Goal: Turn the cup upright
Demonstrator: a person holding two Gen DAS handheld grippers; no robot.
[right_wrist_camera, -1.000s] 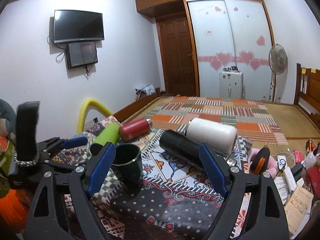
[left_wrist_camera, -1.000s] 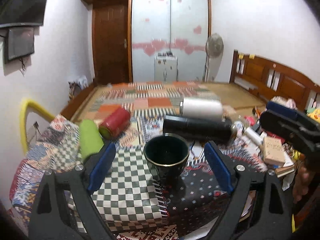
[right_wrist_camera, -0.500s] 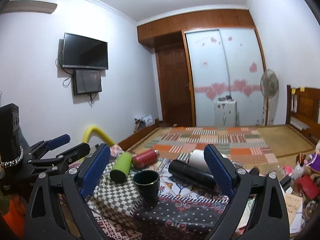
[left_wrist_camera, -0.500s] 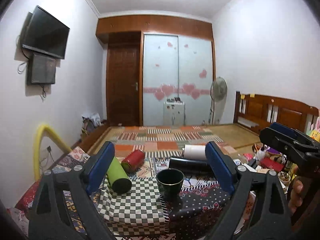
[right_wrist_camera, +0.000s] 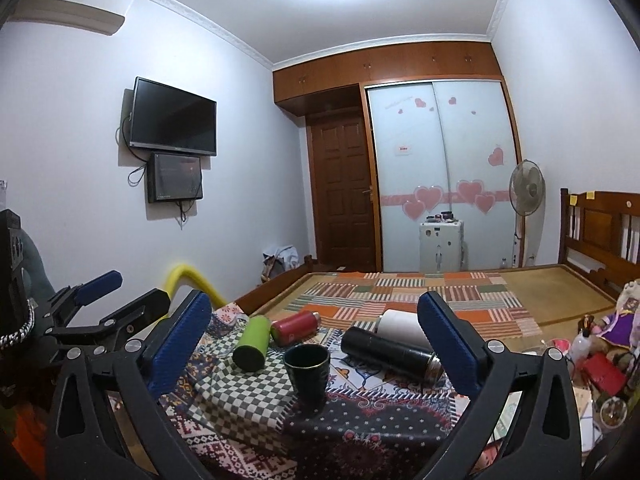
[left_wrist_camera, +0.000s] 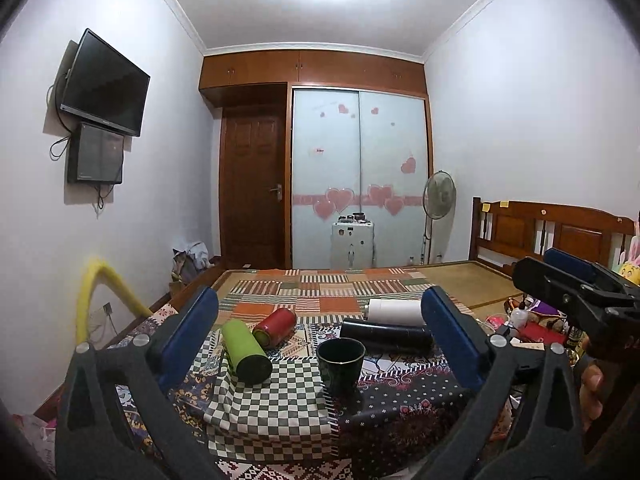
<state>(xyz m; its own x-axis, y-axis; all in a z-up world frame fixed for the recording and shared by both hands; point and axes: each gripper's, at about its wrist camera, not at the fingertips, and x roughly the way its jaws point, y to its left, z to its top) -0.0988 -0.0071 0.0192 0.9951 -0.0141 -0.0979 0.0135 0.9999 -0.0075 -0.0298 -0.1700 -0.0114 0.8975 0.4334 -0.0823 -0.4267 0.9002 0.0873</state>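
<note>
A dark green cup (left_wrist_camera: 341,365) with a gold rim stands upright on the patterned cloths, mouth up; it also shows in the right wrist view (right_wrist_camera: 307,372). My left gripper (left_wrist_camera: 320,340) is open and empty, well back from the cup and above it. My right gripper (right_wrist_camera: 316,340) is open and empty, also back from the cup. The right gripper appears at the right edge of the left wrist view (left_wrist_camera: 576,292), and the left gripper at the left of the right wrist view (right_wrist_camera: 104,300).
Lying behind the cup are a green bottle (left_wrist_camera: 245,350), a red bottle (left_wrist_camera: 276,326), a black flask (left_wrist_camera: 386,335) and a white bottle (left_wrist_camera: 394,312). Clutter (right_wrist_camera: 600,368) sits at the right. A bed (left_wrist_camera: 332,288) lies behind.
Both grippers have pulled back and risen away from the cup, which now looks smaller. The cup stays upright in the same place.
</note>
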